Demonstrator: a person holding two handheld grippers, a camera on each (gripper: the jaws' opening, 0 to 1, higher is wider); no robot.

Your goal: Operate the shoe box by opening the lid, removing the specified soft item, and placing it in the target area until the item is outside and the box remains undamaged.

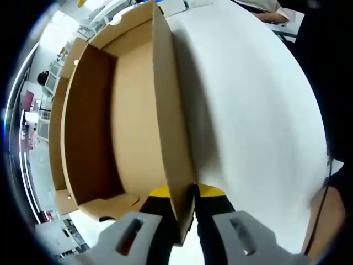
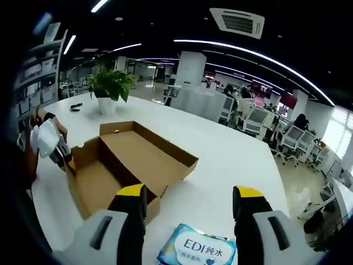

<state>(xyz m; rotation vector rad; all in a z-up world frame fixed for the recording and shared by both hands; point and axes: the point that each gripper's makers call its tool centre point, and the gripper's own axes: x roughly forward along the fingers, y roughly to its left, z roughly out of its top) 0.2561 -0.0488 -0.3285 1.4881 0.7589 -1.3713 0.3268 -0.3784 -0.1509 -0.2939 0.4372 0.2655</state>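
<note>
Cardboard first: the shoe box (image 2: 129,160) sits open on the white table (image 2: 231,160), its lid folded back flat beside the tray, and what I can see of the inside looks bare. The soft item, a blue-and-white wet-wipe pack (image 2: 199,249), lies on the table in the right gripper view, just in front of the box and between my right jaws, so I judge the removal done and the placing nearly so.

My left gripper (image 1: 186,212) is pinched shut on the box's upright cardboard wall (image 1: 171,127), one yellow-tipped jaw on each face. In the right gripper view that left gripper (image 2: 52,144) shows at the box's far left corner. My right gripper (image 2: 190,207) is spread wide and holds nothing; the pack lies below the jaws, and I cannot tell whether they touch it.

To finish well, I would lift the right jaws straight away from the pack, so it is not dragged back toward the box. The left pinch is the risk to the box. Thin board creases easily, so I would part those jaws before moving the hand, without twisting or pulling sideways. A potted plant (image 2: 112,85) stands well behind the box, clear of everything.
</note>
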